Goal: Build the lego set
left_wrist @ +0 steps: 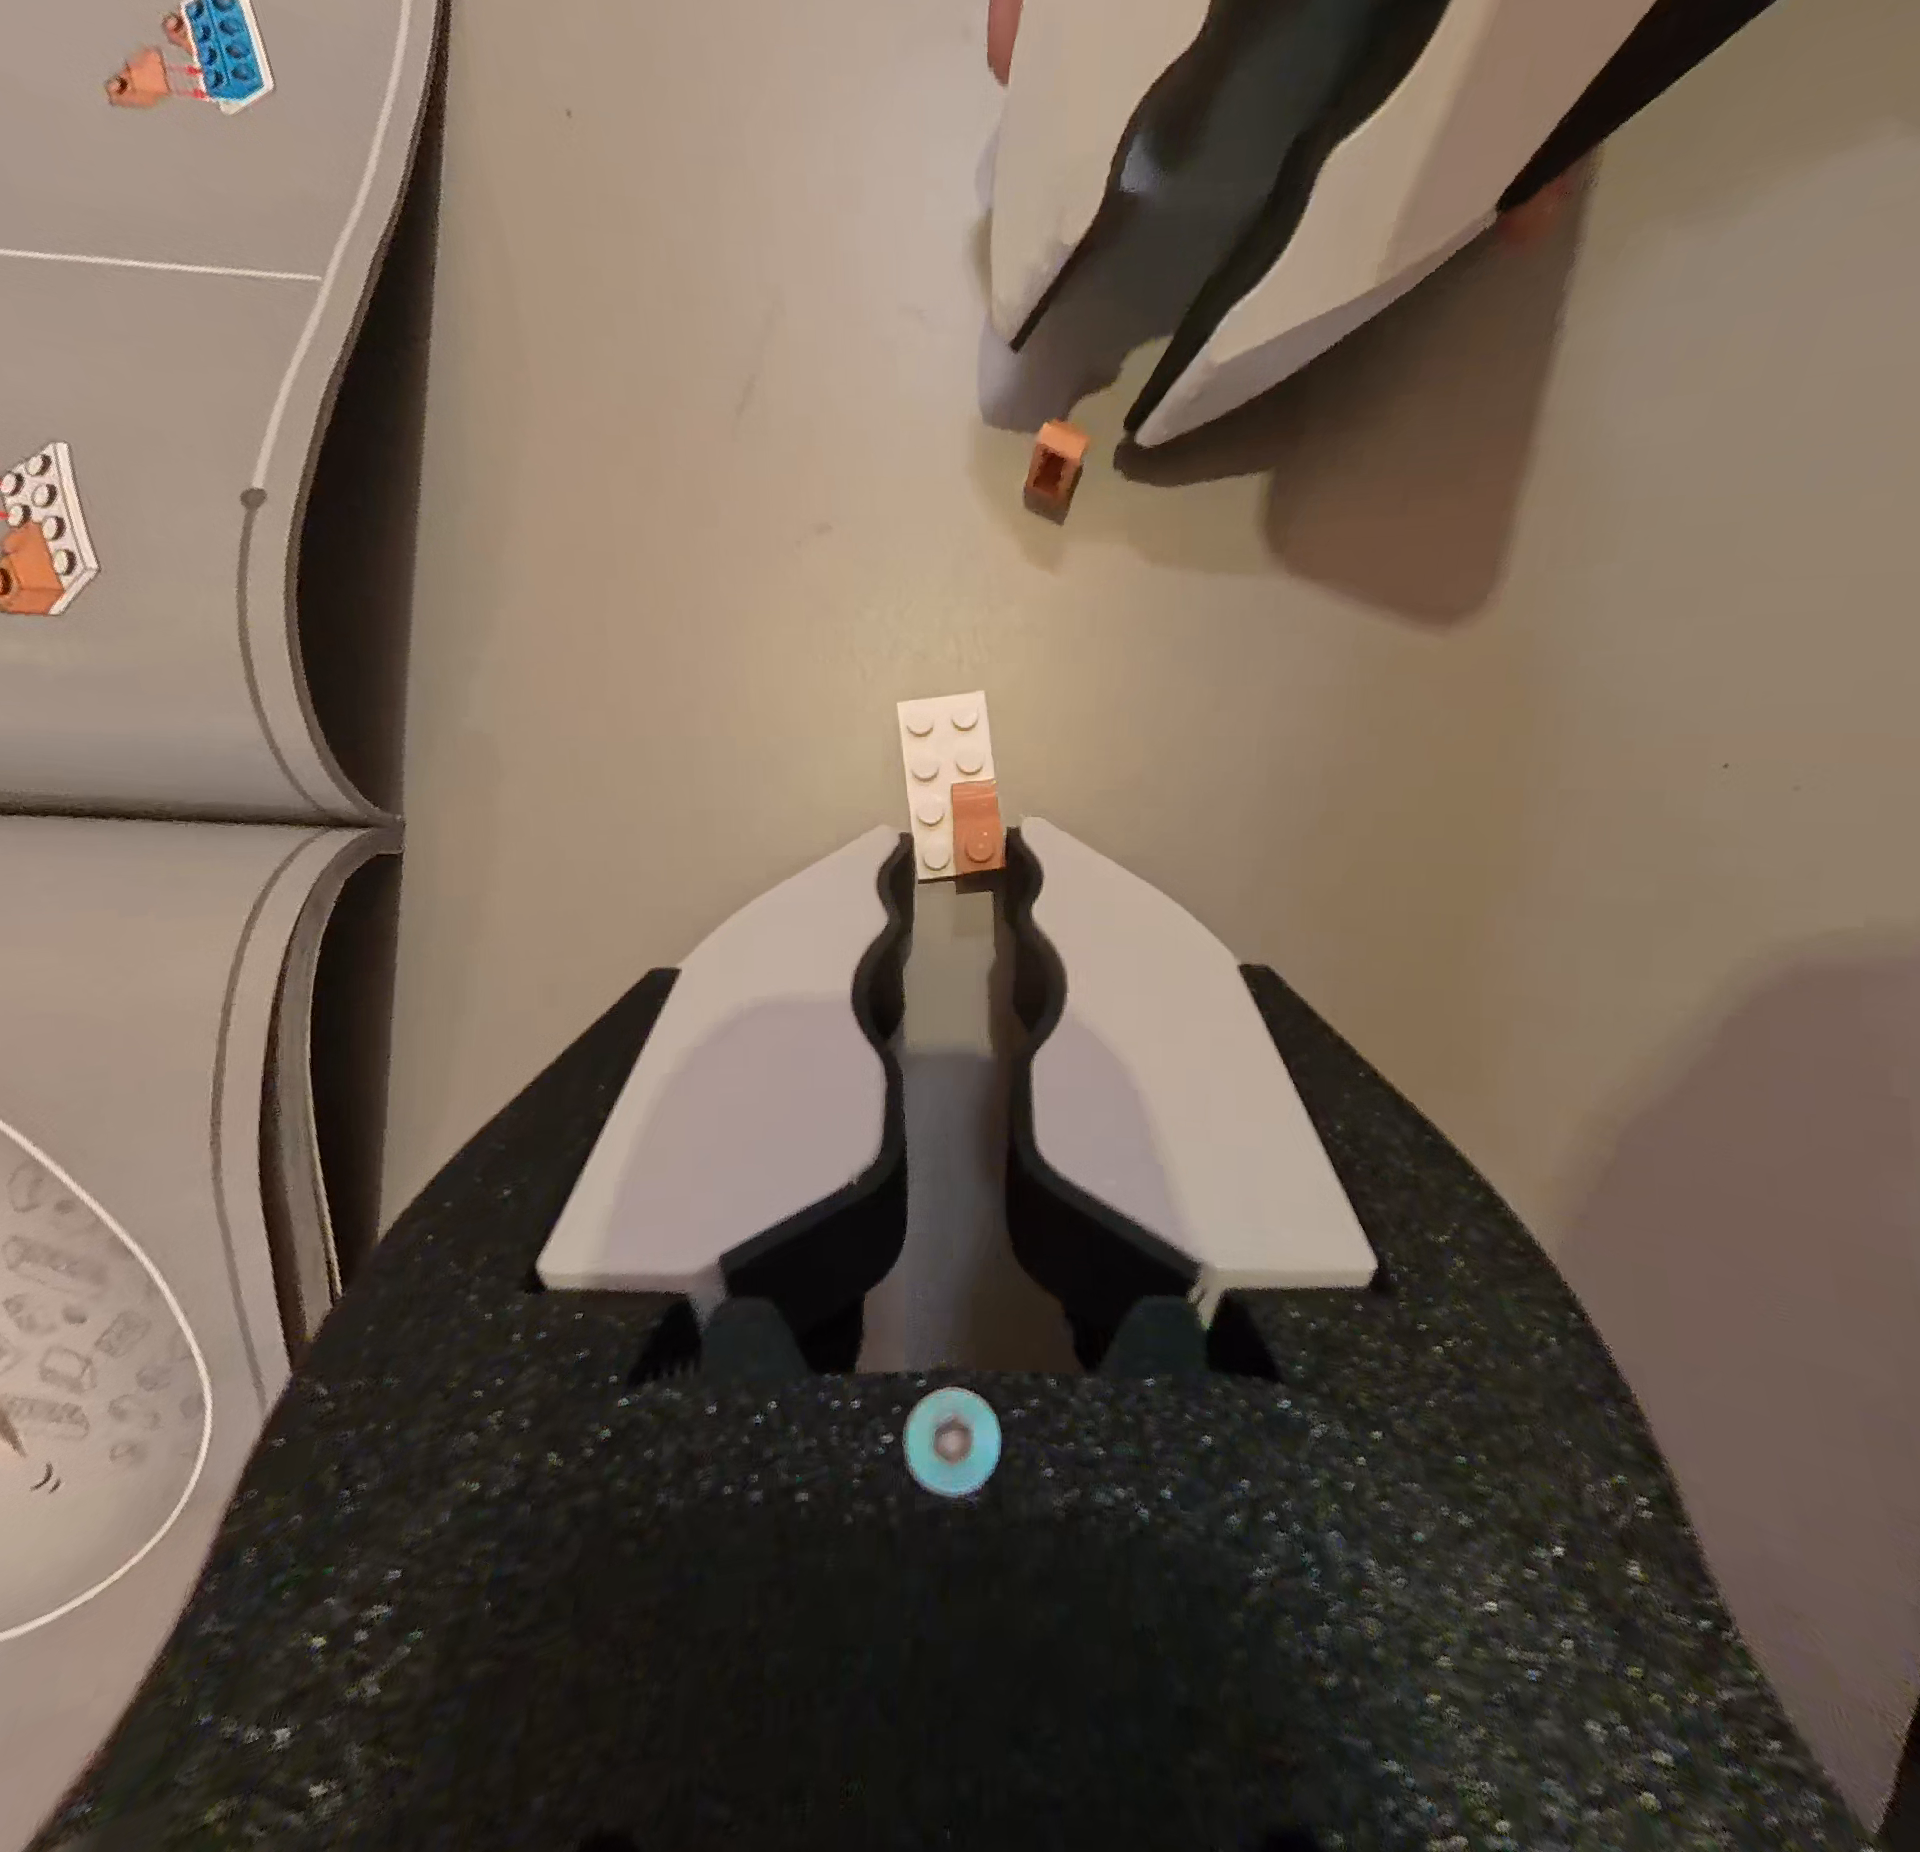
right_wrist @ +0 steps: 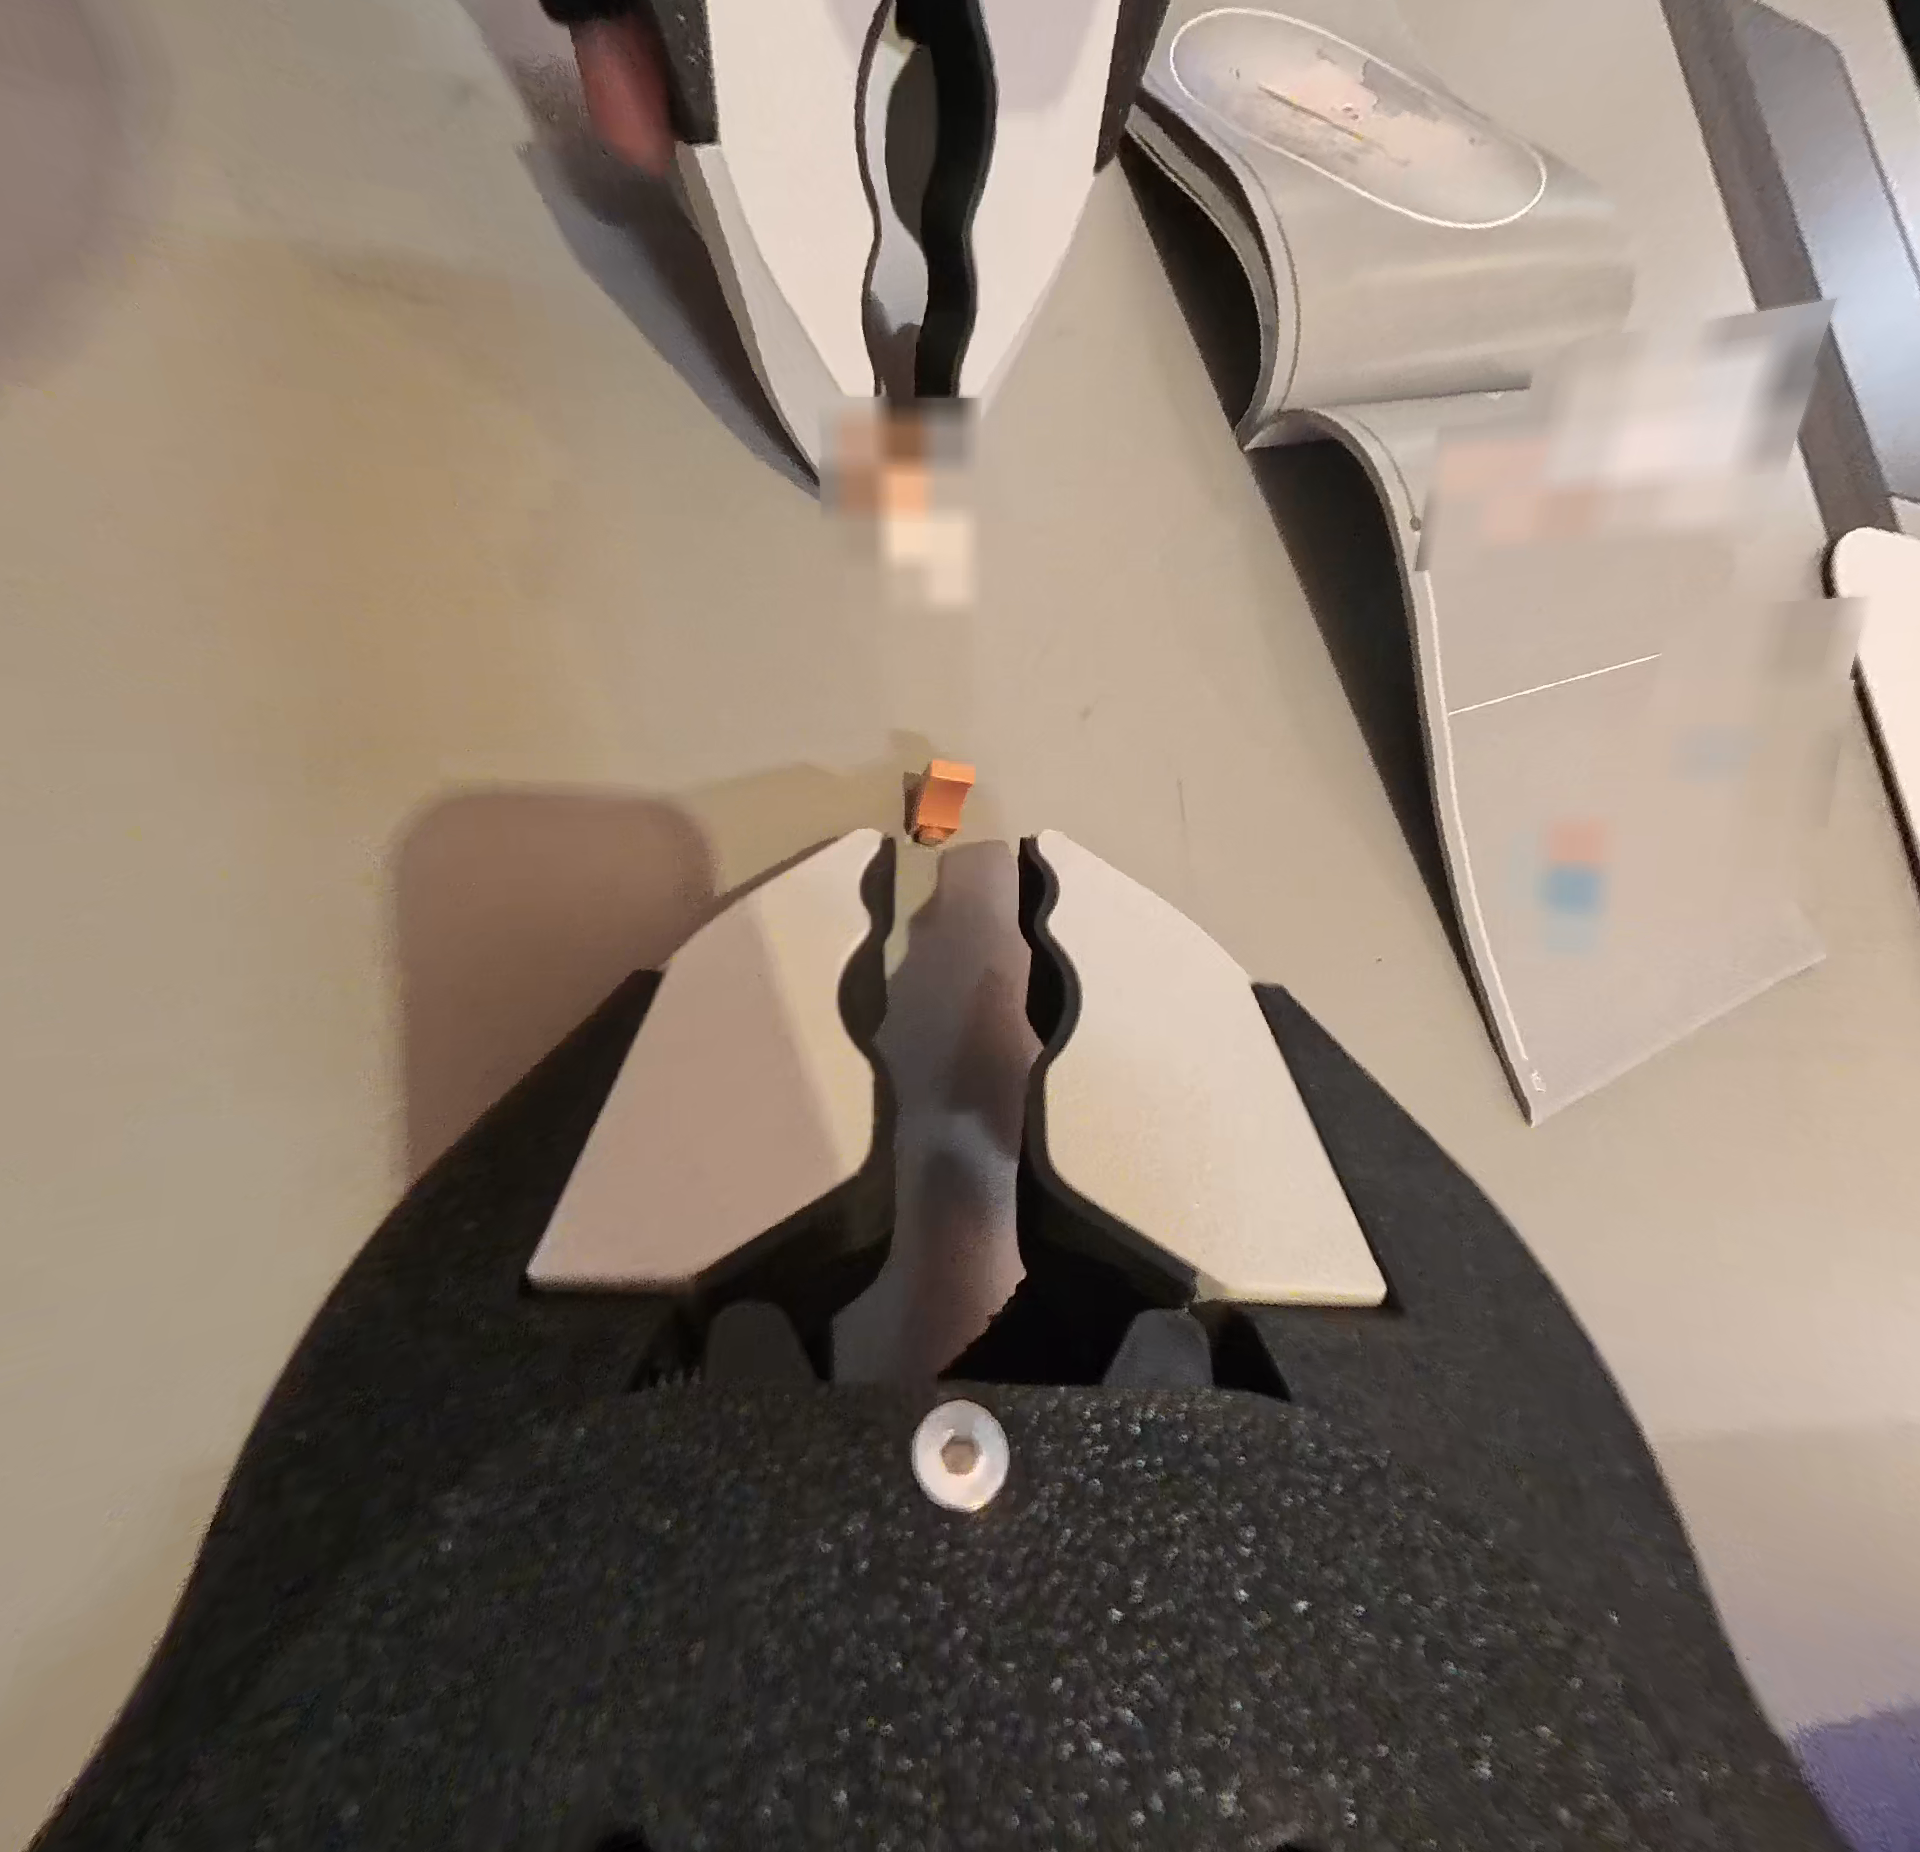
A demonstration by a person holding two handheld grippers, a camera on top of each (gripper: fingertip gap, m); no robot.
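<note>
Left gripper (left_wrist: 961, 846) jaws narrowly parted, pinching near end of white plate (left_wrist: 943, 786) with one orange brick (left_wrist: 979, 828) already seated on it, flat on table (left_wrist: 675, 452). Right gripper (right_wrist: 956, 838) jaws slightly spread, empty, tips just short of loose orange brick (right_wrist: 940, 800) lying on its side. Early stage: second brick unplaced, instruction booklet (left_wrist: 156, 348) open beside.

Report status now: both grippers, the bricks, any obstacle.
Left gripper shut on white plate. Right gripper open, just short of loose orange brick. Nothing in the way.
</note>
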